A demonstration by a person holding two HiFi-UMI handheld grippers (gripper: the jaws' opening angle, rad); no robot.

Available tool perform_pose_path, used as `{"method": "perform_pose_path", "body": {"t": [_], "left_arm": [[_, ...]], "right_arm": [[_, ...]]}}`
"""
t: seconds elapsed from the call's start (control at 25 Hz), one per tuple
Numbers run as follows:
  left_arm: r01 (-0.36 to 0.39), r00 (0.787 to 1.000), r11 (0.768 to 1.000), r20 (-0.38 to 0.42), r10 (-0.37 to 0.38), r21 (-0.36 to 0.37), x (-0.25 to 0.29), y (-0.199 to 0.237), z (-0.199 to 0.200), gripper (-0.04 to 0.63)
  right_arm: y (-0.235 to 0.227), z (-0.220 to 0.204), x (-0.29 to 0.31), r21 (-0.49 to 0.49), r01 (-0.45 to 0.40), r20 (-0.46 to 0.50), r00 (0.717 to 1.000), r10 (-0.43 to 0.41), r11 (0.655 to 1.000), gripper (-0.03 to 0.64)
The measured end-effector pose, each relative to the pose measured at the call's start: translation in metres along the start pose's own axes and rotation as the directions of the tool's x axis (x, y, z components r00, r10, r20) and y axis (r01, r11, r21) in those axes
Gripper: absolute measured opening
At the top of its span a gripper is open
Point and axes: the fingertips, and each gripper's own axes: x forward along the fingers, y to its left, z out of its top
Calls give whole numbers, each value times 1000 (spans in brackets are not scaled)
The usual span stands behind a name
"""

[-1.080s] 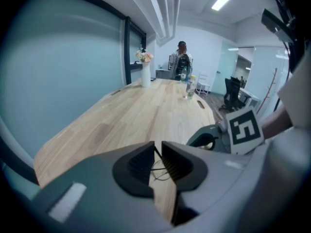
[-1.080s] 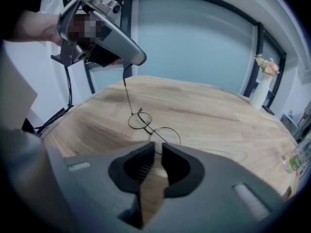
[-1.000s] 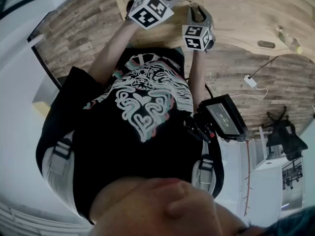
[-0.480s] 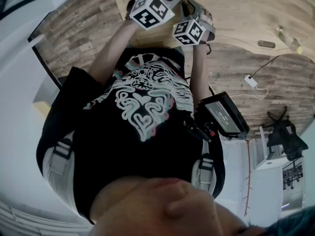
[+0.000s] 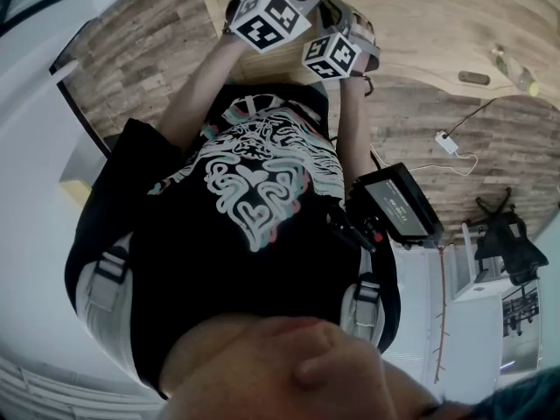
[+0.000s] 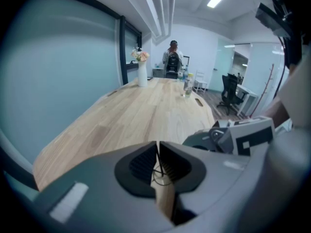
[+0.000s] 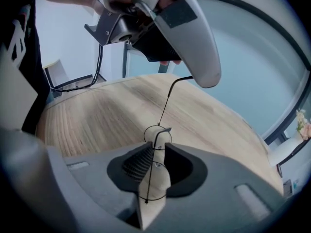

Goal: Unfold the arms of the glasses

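The thin black wire glasses (image 7: pixel 158 135) hang over the wooden table (image 7: pixel 97 115) between my two grippers. One arm of the glasses (image 7: pixel 170 93) runs up to the tip of the left gripper (image 7: pixel 206 79). In the left gripper view the left gripper (image 6: pixel 158 152) is shut on that thin wire. The right gripper (image 7: pixel 155 147) has the round rims and the other wire between its jaws. Those jaws have just been closing, and a narrow gap still shows beside the wire. In the head view the two marker cubes (image 5: pixel 271 14) (image 5: pixel 332 55) sit close together.
A long wooden table (image 6: pixel 141 110) stretches away, with a vase of flowers (image 6: pixel 142 74) and bottles (image 6: pixel 187 86) at its far end. A person (image 6: pixel 172 62) stands beyond it, with office chairs (image 6: pixel 228 89) to the right. A screen unit (image 5: pixel 398 204) hangs at my hip.
The right gripper has moved left, close up to the left gripper, and has rolled about its own axis. The left gripper has stayed where it was.
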Motion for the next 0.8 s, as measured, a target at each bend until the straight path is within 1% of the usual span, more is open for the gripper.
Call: {"method": "perform_pose_path", "body": {"t": [0.04, 0.16, 0.2, 0.52, 0.64, 0.8], "left_arm": [[1, 1000, 1000, 1, -1, -1, 0, 0, 1, 9], [2, 1000, 1000, 0, -2, -2, 0, -1, 1, 9], [3, 1000, 1000, 0, -3, -2, 0, -1, 1, 9], [9, 1000, 1000, 0, -9, -6, 1, -1, 0, 11], [8, 1000, 1000, 0, -8, -11, 4, -1, 0, 11], [1, 1000, 1000, 1, -1, -13, 7, 1, 1, 11]], "right_arm": [[0, 0, 0, -2, -1, -4, 1000, 1, 1000, 64], [3, -1, 1, -6, -7, -16, 1000, 7, 1000, 54], [4, -2, 2, -13, -10, -23, 1000, 9, 1000, 30], [8, -5, 8, -29, -8, -47, 999, 7, 1000, 7], [3, -4, 4, 6, 13, -15, 1000, -13, 1000, 6], [-5, -5, -8, 103, 55, 42, 997, -60, 993, 5]]}}
